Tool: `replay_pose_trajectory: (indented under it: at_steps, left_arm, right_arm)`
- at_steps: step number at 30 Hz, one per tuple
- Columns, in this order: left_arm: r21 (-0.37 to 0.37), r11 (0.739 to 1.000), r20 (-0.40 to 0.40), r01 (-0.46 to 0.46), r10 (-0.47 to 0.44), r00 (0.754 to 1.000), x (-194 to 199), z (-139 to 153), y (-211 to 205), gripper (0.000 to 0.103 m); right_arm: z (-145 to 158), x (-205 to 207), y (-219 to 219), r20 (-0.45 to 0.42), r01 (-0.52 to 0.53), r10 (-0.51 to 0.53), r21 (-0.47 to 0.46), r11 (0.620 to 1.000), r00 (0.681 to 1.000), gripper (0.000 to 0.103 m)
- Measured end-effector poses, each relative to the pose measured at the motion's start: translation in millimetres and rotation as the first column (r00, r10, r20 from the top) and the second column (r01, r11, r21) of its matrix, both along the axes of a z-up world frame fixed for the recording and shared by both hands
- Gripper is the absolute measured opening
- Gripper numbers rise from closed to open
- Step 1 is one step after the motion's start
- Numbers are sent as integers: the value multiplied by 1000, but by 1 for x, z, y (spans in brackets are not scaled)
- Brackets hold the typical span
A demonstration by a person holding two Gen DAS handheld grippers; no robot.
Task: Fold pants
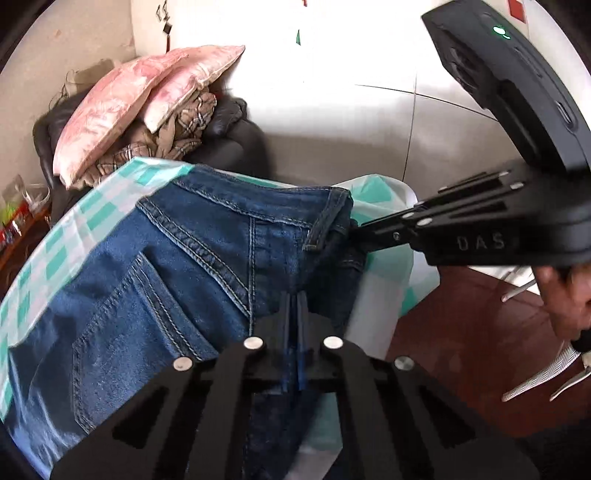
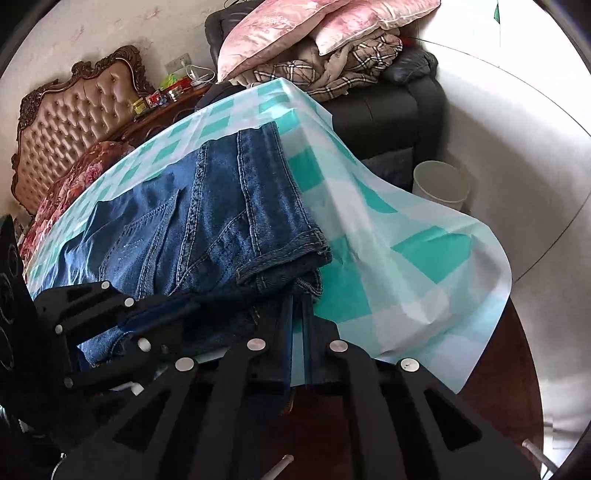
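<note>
Dark blue jeans (image 1: 166,266) lie folded on a table under a teal-and-white checked cloth (image 1: 55,251), back pocket and seams facing up. My left gripper (image 1: 293,300) is shut on the near denim edge, with blue fabric pinched between its fingers. From the right, my right gripper (image 1: 352,236) comes in and grips the waistband corner by a belt loop. In the right wrist view the jeans (image 2: 221,206) reach the table's corner. There the right gripper (image 2: 298,300) is shut on the denim edge, and the left gripper (image 2: 195,300) bites the fabric beside it.
The cloth (image 2: 406,258) hangs over the table's right corner above a red-brown floor. Behind stands a dark armchair (image 2: 388,110) piled with pink pillows (image 2: 295,33) and a plaid blanket. A white bin (image 2: 439,181) sits beside it. A hand (image 1: 565,295) holds the right gripper.
</note>
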State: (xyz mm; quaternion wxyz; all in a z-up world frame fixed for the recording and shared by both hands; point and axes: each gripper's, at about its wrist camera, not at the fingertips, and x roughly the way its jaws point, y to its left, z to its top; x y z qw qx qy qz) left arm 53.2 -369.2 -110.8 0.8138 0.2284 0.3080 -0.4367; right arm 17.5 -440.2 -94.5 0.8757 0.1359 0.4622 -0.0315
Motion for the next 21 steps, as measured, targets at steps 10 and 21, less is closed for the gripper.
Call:
replay_pose_trajectory:
  at_steps: [10,21]
  left_arm:
    - [5,999,57,44,-45,997,-12,16,14,2]
    - [57,995,61,79,-83,995,-22,5,9,1]
  right_arm:
    - [-1,-6,-26,-10,130,-131,215,968,991,2]
    - [-4,-4,-26,-12,171,-172,197,965,985,0]
